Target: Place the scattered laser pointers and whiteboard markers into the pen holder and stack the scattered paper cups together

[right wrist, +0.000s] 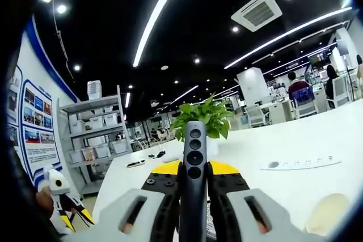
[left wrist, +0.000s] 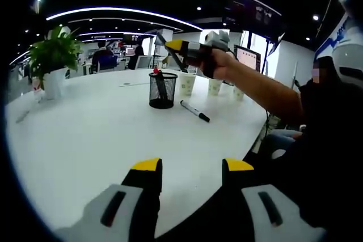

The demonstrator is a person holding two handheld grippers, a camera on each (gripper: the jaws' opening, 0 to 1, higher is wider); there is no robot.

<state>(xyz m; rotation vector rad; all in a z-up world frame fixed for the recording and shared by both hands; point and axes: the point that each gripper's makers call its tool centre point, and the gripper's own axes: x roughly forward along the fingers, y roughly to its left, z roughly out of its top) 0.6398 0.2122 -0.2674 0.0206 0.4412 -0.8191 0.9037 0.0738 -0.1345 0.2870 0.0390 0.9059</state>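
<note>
Clamping 1 laser pointer (right wrist: 193,168), right hand-held gripper (right wrist: 193,181); left hand-held gripper (left wrist: 191,165) open; 3 cups (left wrist: 187,83), 1 marker (left wrist: 194,111).

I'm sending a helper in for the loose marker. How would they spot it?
On the white table, find the black mesh pen holder in front of the paper cups. The marker lies flat on the tabletop beside the holder, apart from it: thin and black, unlike the upright pale cups.

We are seeing a glossy, smooth white table (left wrist: 85,140) carrying a black wire-mesh metal pen holder (left wrist: 163,90); beside that holder, 3 matt paper cups (left wrist: 187,84) are standing. A smooth black plastic laser pointer (right wrist: 194,179) is showing.
</note>
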